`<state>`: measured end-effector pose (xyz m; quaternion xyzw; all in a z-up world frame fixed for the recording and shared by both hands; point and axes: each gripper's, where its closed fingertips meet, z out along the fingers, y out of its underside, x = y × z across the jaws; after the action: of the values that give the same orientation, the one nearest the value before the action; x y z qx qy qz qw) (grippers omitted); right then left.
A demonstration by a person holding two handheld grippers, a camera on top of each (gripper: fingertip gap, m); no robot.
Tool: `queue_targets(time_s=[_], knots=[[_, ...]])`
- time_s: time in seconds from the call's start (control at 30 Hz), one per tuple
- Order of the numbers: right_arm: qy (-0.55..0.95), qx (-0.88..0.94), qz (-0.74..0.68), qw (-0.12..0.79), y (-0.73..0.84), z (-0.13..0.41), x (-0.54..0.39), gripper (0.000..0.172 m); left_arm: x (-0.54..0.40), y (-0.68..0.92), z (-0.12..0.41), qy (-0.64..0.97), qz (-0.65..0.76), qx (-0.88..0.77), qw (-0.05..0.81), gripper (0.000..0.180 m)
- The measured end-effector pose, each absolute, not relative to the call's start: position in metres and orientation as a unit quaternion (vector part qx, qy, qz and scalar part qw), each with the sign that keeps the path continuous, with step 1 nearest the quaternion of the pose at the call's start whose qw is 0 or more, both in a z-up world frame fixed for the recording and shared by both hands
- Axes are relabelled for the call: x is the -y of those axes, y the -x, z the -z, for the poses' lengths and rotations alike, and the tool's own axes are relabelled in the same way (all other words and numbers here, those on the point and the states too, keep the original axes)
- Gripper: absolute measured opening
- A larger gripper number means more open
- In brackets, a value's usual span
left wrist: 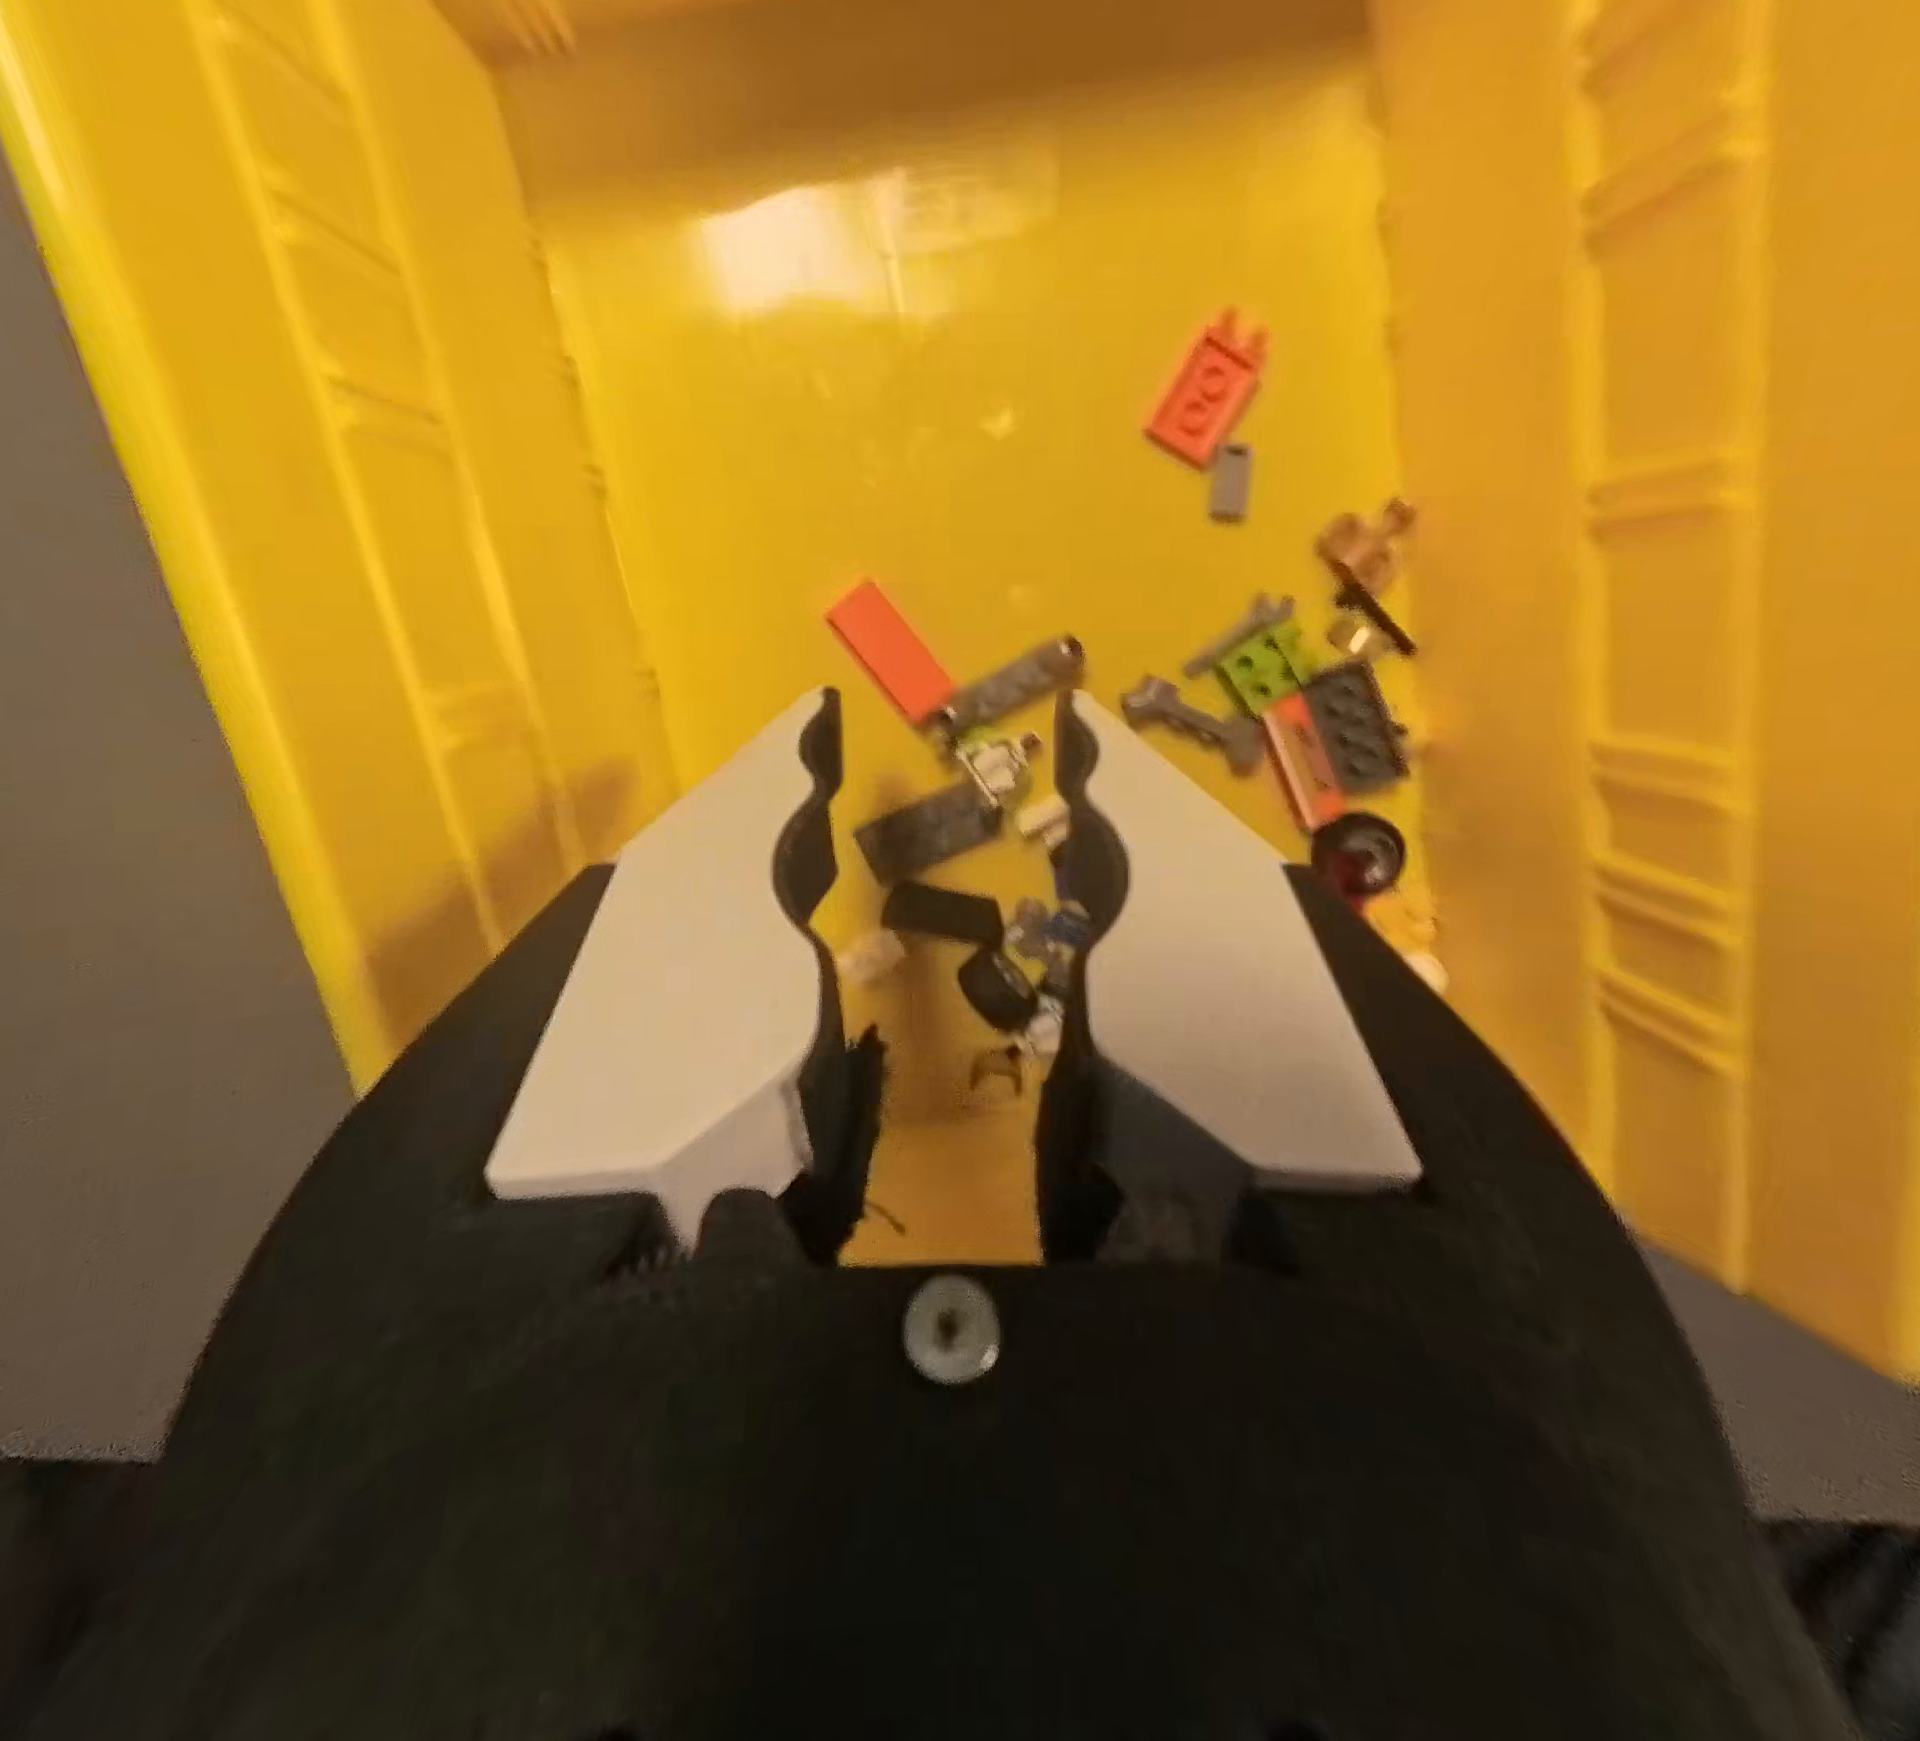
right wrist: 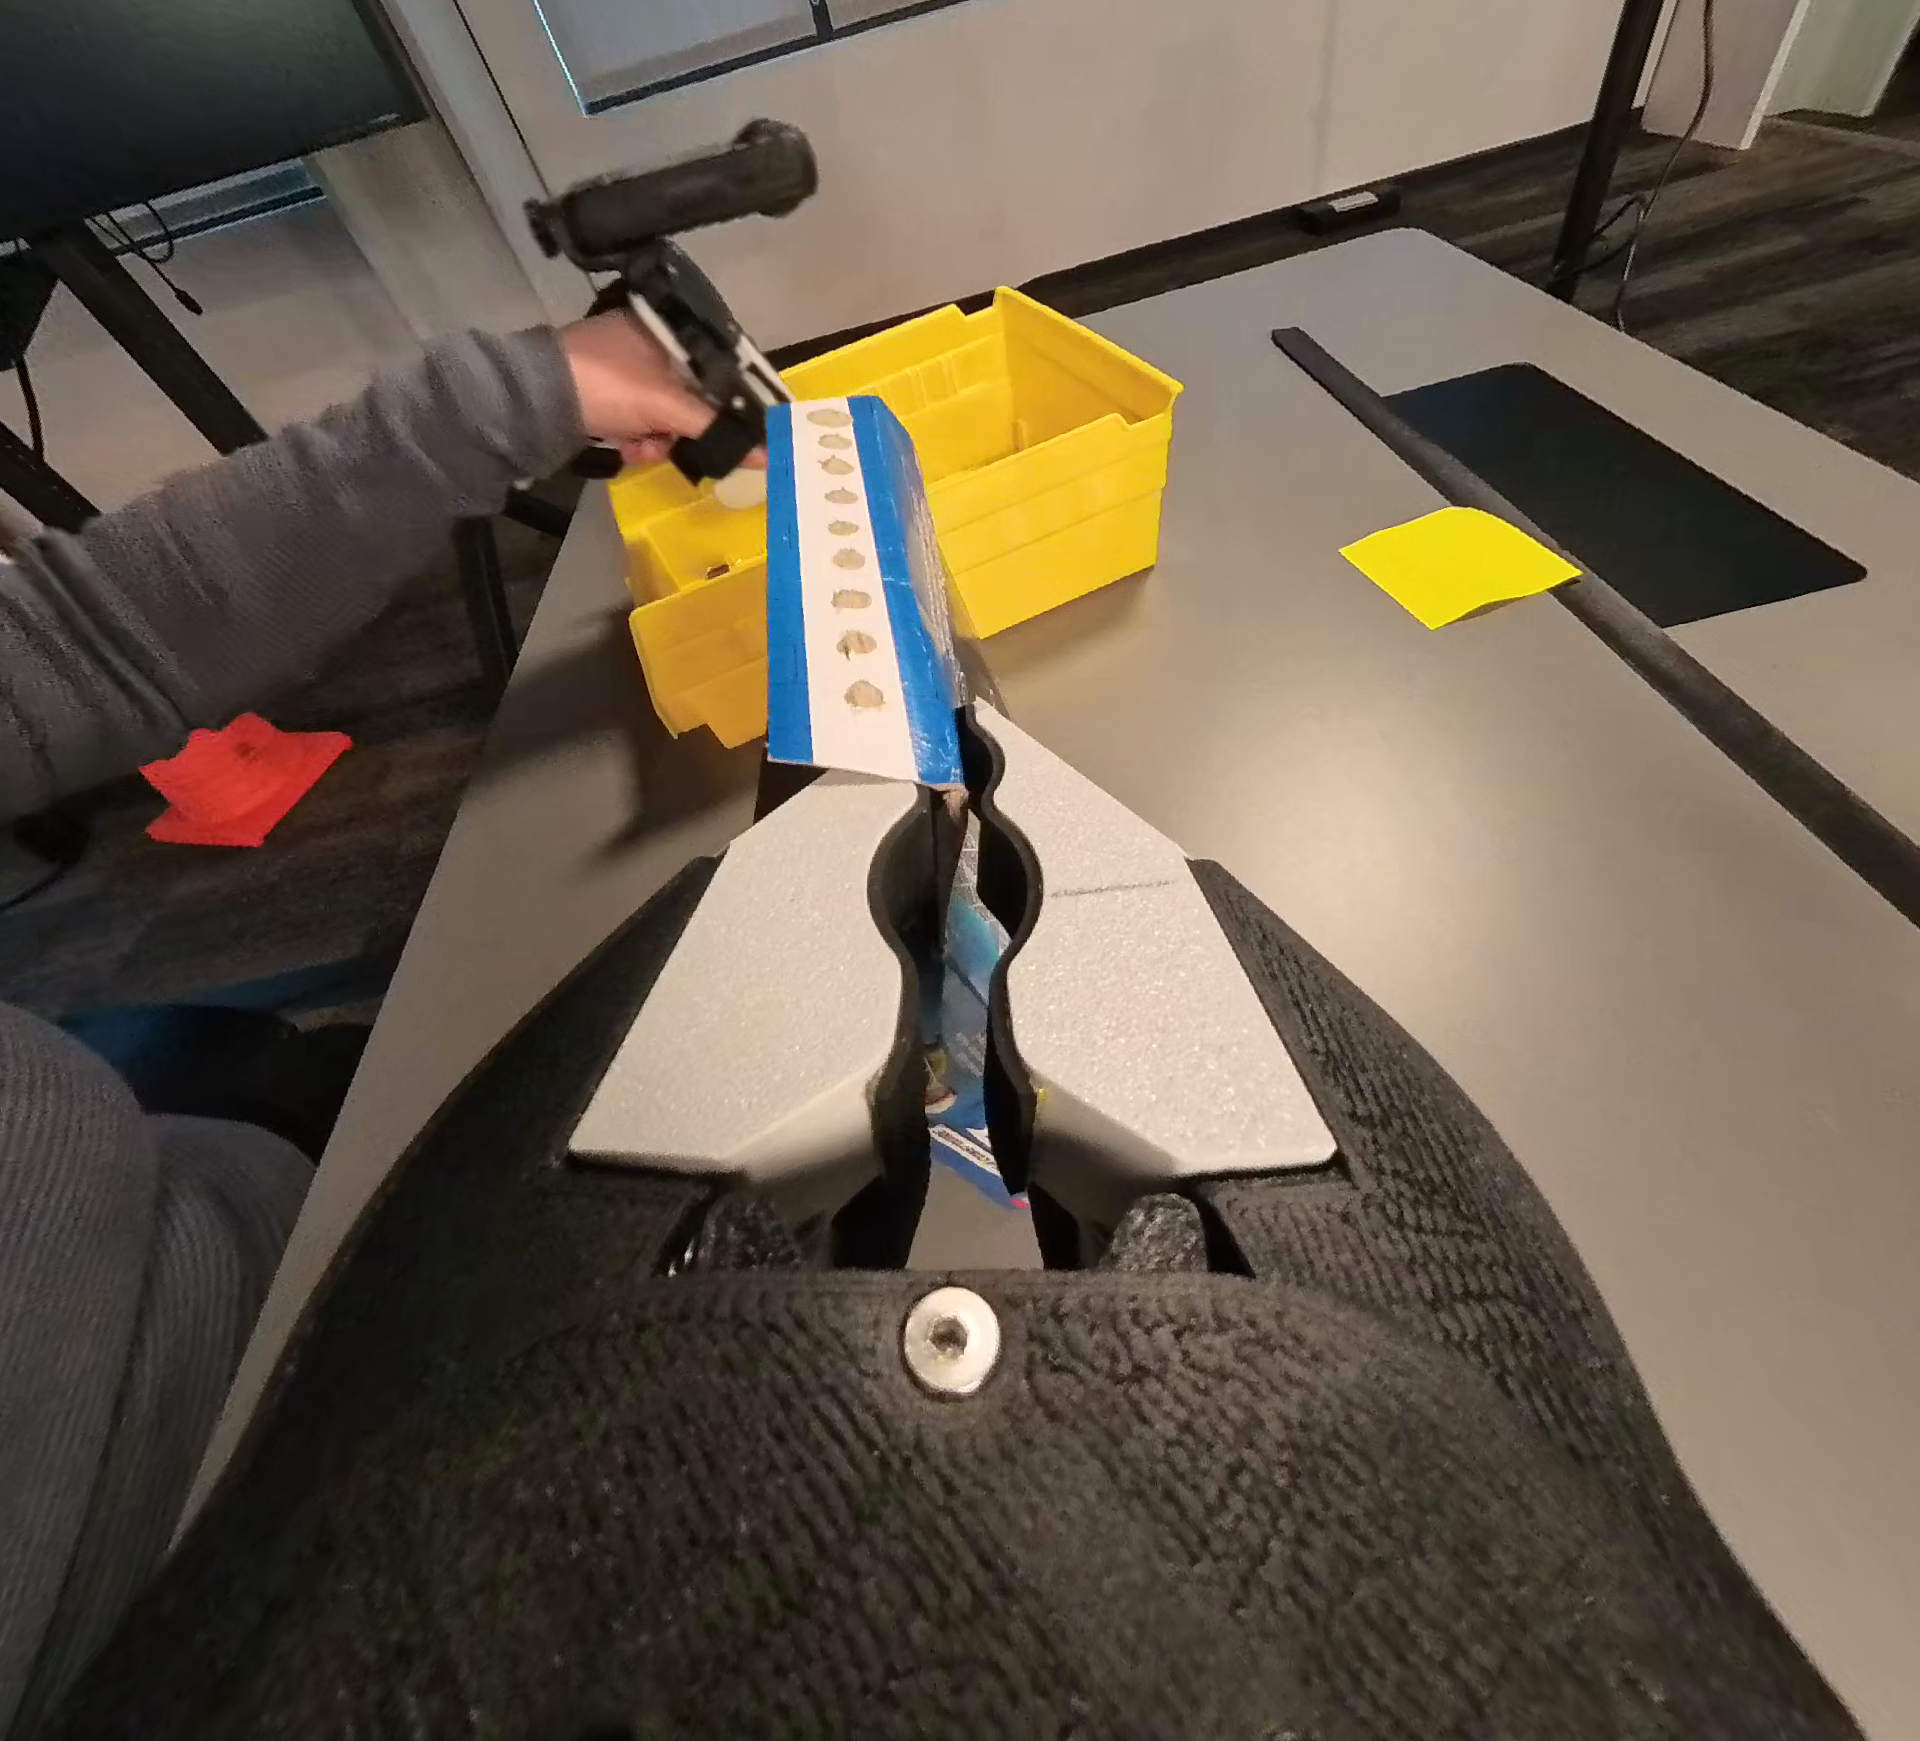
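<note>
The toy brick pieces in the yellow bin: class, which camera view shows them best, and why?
The left wrist view: it looks straight into the yellow bin, showing scattered toy brick pieces on its floor. The right wrist view shows the bin from outside, with almost none of them visible.

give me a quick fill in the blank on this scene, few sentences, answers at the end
1. The right gripper is shut on a flattened blue and white ____.
2. The left gripper is open over small toy bricks inside a ____ bin.
3. A yellow ____ lies on the grey table to the right of the bin.

Missing words: box; yellow; sheet
</note>
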<state>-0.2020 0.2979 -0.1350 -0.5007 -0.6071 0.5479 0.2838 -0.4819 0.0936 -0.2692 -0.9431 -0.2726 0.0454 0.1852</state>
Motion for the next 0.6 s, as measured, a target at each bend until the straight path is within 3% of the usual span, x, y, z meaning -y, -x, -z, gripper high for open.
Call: queue_targets(time_s=[0.27, 0.33, 0.43, 0.53, 0.6], knots=[[0.5, 0.607, -0.55, 0.28, 0.201, 0.135, -0.298, 0.0, -0.094, 0.501, 0.309, 0.94, -0.033, 0.319, 0.118, 0.033], [0.501, 0.606, -0.55, 0.28, 0.202, 0.135, -0.298, 0.0, -0.092, 0.5, 0.308, 0.944, -0.044, 0.307, 0.115, 0.013], [0.502, 0.605, -0.552, 0.28, 0.202, 0.135, -0.299, 0.0, -0.089, 0.498, 0.307, 0.953, -0.074, 0.274, 0.105, 0.011], [0.504, 0.602, -0.553, 0.28, 0.202, 0.135, -0.3, 0.0, -0.102, 0.492, 0.274, 0.946, -0.109, 0.25, 0.176, 0.011], [0.507, 0.598, -0.555, 0.279, 0.203, 0.136, -0.302, 0.0, -0.131, 0.471, 0.218, 0.916, -0.094, 0.239, 0.308, 0.011]])
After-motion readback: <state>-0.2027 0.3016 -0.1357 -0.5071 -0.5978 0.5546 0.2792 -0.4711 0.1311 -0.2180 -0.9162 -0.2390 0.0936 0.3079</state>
